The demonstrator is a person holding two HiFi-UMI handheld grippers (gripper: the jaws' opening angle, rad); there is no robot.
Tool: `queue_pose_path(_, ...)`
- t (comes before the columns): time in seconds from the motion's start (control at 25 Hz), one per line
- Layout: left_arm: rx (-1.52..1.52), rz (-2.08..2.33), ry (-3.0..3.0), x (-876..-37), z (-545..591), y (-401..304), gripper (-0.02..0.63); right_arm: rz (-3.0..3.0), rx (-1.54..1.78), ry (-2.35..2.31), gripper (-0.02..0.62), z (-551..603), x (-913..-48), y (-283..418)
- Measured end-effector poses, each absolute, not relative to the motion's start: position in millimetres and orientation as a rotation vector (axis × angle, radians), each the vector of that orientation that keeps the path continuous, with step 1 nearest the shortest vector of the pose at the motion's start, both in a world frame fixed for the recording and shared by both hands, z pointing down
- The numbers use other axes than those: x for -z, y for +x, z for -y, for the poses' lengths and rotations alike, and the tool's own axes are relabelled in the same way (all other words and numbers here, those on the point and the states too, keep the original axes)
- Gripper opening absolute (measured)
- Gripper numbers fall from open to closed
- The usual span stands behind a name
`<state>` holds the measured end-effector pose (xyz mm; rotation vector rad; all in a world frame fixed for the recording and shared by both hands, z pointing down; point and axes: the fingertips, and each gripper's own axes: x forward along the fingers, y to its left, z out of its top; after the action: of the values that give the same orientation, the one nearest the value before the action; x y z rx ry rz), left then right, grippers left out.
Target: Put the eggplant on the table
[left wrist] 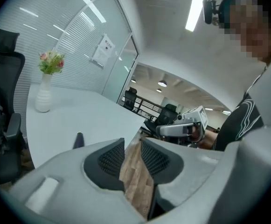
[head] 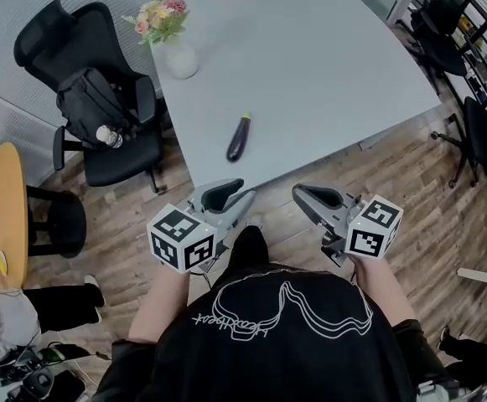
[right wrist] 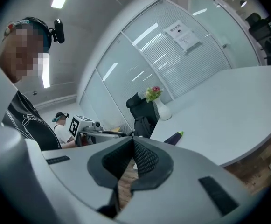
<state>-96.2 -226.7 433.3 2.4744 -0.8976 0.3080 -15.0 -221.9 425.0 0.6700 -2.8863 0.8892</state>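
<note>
The dark purple eggplant [head: 239, 138] with its green stem lies on the pale grey table [head: 327, 65], near the front edge. Both grippers hover off the table's edge, over the wooden floor, close to the person's chest. My left gripper [head: 224, 194] stands open, with only floor showing in the narrow gap between its pads [left wrist: 111, 158]. The eggplant's [left wrist: 79, 139] tip peeks above its left jaw. My right gripper [head: 315, 195] is shut, pads touching at the tips, nothing held. In the right gripper view [right wrist: 132, 145] the eggplant [right wrist: 173, 137] lies ahead on the table [right wrist: 228, 106].
A white vase with flowers [head: 176, 47] stands on the table's far left corner. A black office chair with a backpack [head: 101, 111] sits left of the table, and a round wooden table [head: 0, 212] further left. More black chairs [head: 444, 32] stand at right.
</note>
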Motion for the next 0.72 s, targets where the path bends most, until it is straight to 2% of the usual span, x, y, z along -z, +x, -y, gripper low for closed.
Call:
queue_pose_path(0.08,-0.239,0.884,2.497,-416,209,-89,0.086,2.908,-0.857,0.639,0.006,211,-414,-18)
queue_pose_path(0.24,-0.151,0.915,2.450,-393,182,-81,0.046,2.945,-0.786,0.594,0.006,191,-392,-18)
queue_pose_path(0.72,-0.139,1.021,2.581,-356,127,-61,0.021,3.000,-0.648,0.486,0.006,131,-361,-11)
